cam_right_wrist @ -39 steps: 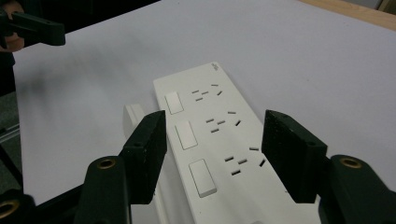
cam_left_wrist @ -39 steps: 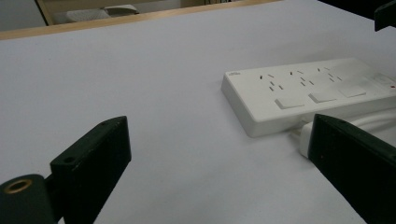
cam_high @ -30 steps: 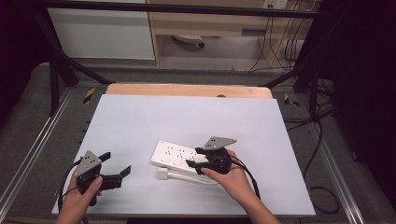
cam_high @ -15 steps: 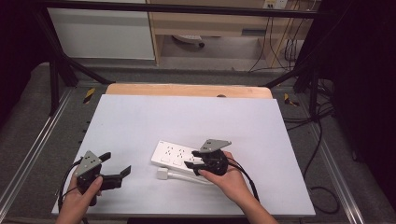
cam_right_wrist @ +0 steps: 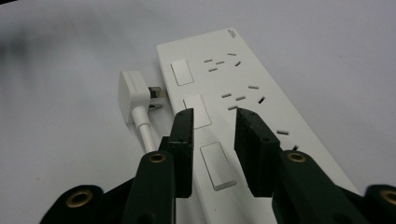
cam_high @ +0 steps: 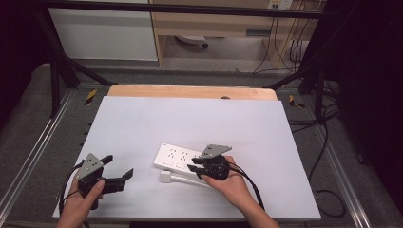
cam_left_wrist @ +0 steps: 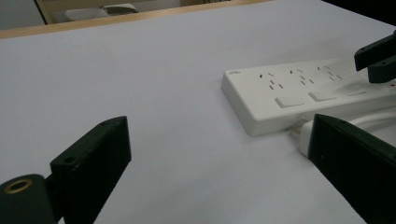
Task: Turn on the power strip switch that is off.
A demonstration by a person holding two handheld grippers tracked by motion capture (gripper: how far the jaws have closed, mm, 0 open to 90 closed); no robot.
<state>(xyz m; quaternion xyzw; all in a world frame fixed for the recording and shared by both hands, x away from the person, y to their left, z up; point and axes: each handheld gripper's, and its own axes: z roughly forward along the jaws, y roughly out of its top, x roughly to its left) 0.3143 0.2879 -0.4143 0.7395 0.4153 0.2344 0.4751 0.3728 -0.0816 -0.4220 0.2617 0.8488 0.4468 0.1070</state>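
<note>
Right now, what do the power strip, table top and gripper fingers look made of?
Power strip: white moulded plastic, smooth, slight sheen. Table top: pale matte sheet, likely laminate or paper; a wood edge shows at the far side. Fingers: black matte plastic or rubber, hard to tell, with brass-coloured inserts.

Even, soft overhead light falls on the white table (cam_high: 190,118), bright and without glare, while the surroundings beyond its edges sink into darkness. Shadows on the table are faint. In both gripper views the nearest jaws blur slightly.
</note>
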